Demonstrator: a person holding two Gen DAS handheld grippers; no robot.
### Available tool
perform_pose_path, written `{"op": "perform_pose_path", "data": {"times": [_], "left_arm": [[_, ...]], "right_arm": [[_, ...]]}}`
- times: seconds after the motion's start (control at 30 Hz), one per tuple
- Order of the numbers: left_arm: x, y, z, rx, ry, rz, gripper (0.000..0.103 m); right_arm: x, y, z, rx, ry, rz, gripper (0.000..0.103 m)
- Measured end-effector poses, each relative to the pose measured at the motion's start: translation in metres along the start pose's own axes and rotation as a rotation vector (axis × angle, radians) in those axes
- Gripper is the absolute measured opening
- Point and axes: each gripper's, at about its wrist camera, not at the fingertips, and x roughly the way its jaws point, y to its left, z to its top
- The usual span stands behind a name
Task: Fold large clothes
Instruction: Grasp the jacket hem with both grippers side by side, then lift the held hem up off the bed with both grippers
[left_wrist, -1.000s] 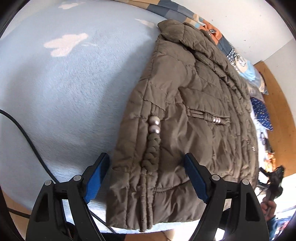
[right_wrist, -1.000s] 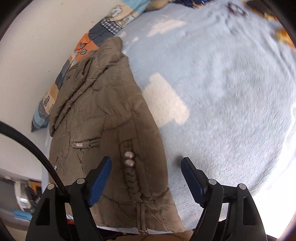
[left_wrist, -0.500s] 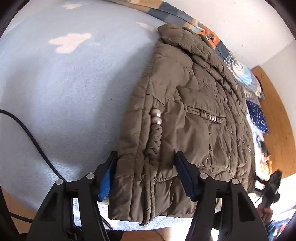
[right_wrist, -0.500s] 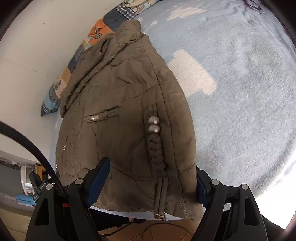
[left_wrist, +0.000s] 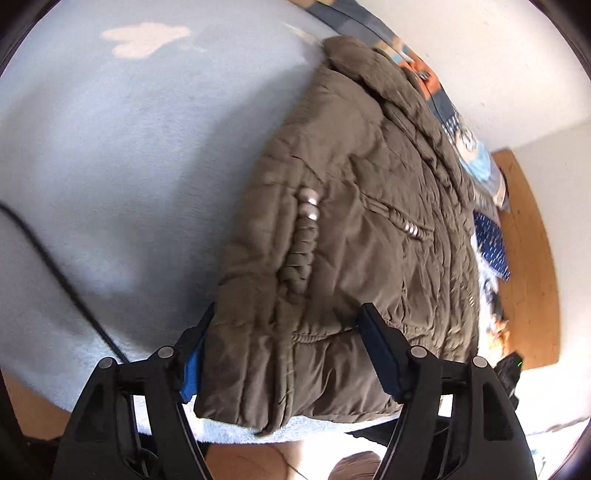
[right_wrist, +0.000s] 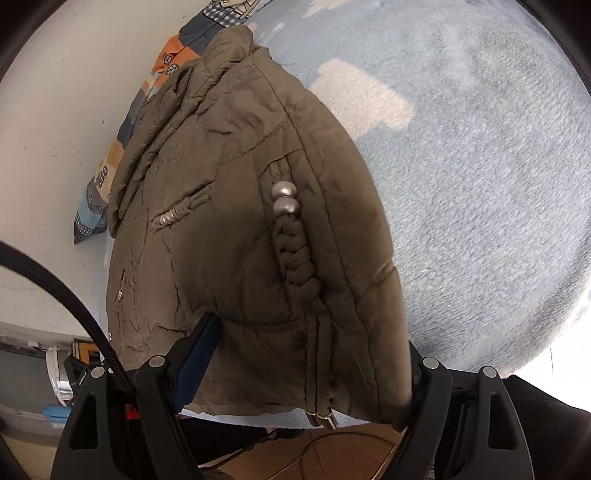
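- Left wrist view: olive-brown quilted jacket (left_wrist: 362, 229) lying on a pale blue fleece blanket (left_wrist: 122, 155) with white cloud shapes, collar pointing away toward a white wall.
- Already doubled lengthwise into a narrow stack, with a braided cord trim (left_wrist: 301, 254) capped by two silver beads running down the top layer.
- Left gripper (left_wrist: 288, 332) at the near hem, jaws part-way apart, blue-padded fingers (left_wrist: 376, 347) pressing into the padded bulk from either side; looks like a closing hold on the hem, not fully clamped.
- Black cable (left_wrist: 55, 273) trailing across the blanket on the left; patterned pillow (left_wrist: 476, 162) and a wooden bed edge beyond the jacket on the right.
- Right wrist view: same jacket filling the centre, collar far, hem near and hanging slightly past the blanket's edge.
- Right gripper (right_wrist: 310, 354) straddling the hem, its fingers (right_wrist: 199, 350) wide apart with the puffy fabric between them; the far finger is mostly hidden behind the cloth, so firmness of grip cannot be judged.
- Small metal cord end (right_wrist: 323, 419) dangling below the hem.
- Judged progress: side-to-side folding appears done; bringing the hem up toward the collar, then tidying the bundle, appears left to do.
- Likely difficulty: thick, springy padding slipping or puffing open when lifted.
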Motion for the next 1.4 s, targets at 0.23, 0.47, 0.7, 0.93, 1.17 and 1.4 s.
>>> {"op": "perform_pose_path", "data": {"times": [0.23,0.47,0.7,0.93,1.17,1.4], "left_arm": [[-0.009,-0.007,0.0,0.038,-0.032,-0.04,0.021],[-0.004,-0.01,-0.002,0.066,-0.027,0.009,0.022],[0.005,-0.013,-0.003,0.092,-0.024,0.055,0.024],[0.006,-0.014,-0.006,0.113,-0.029,0.074,0.028],[0.009,-0.014,-0.004,0.102,-0.023,0.076,0.029],[0.004,-0.02,-0.007,0.142,-0.051,0.095,0.02]], "right_arm": [[-0.006,0.017,-0.001,-0.066,-0.054,0.014,0.04],[-0.017,0.041,-0.005,-0.166,-0.125,-0.004,0.03],[0.007,0.02,0.006,-0.09,-0.066,0.022,0.032],[0.015,0.02,0.005,-0.111,-0.054,0.011,0.04],[0.02,0.021,0.005,-0.098,-0.068,0.023,0.041],[0.015,0.016,0.008,-0.062,-0.055,0.049,0.034]]}}
